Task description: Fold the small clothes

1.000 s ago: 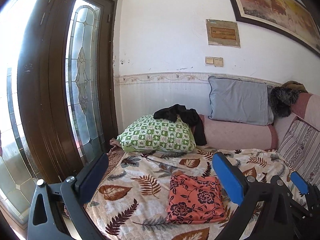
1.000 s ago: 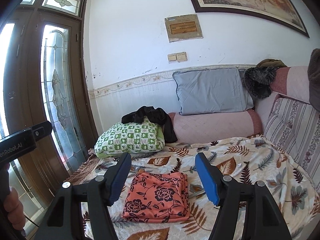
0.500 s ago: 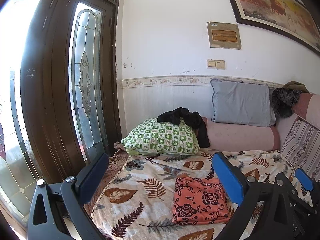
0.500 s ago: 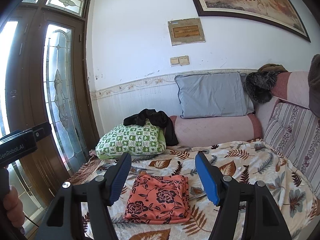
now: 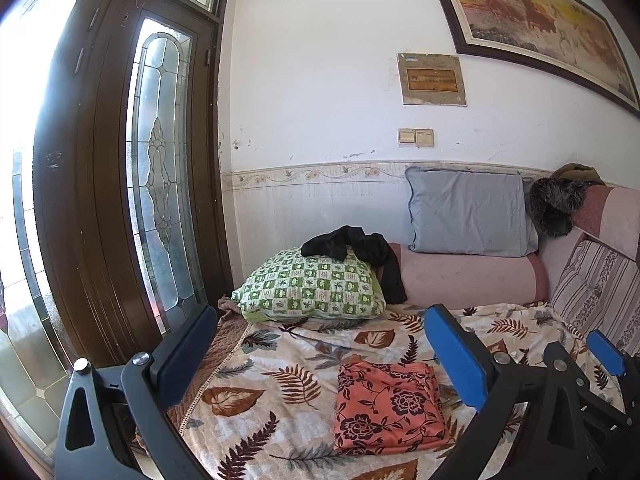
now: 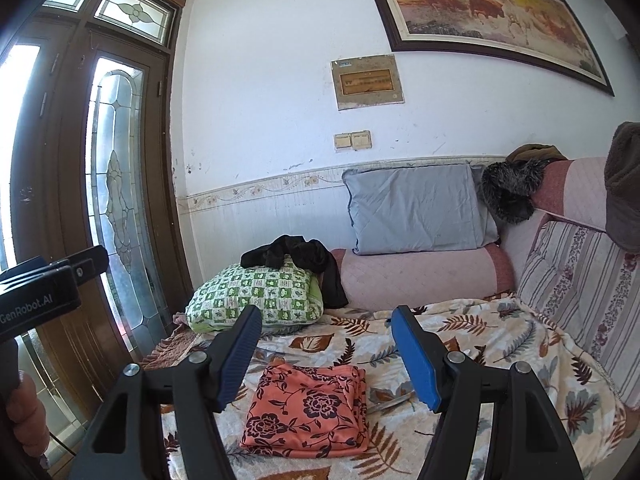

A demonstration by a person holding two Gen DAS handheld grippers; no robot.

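A folded orange cloth with dark flowers (image 5: 388,408) (image 6: 310,410) lies flat on the leaf-print bedspread (image 5: 280,360) (image 6: 480,332). My left gripper (image 5: 320,354) hangs open above the bed, nothing between its blue pads; the cloth lies below, toward its right finger. My right gripper (image 6: 326,354) is open too, held above the cloth and apart from it, with nothing in its jaws. A crumpled black garment (image 5: 356,250) (image 6: 300,260) is draped over the green checked pillow (image 5: 312,288) (image 6: 252,296) farther back.
A pink bolster (image 5: 468,280) and a grey pillow (image 5: 468,216) line the wall. A striped cushion (image 6: 576,292) and pink backrest stand at right, with a furry dark item (image 6: 508,192) on top. A glazed wooden door (image 5: 160,184) borders the bed at left. A hand (image 6: 24,412) holds the left gripper's handle.
Both views have drawn back and risen slightly; the folded cloth sits a little lower and farther off. Both grippers stay open and the cloth has not moved.
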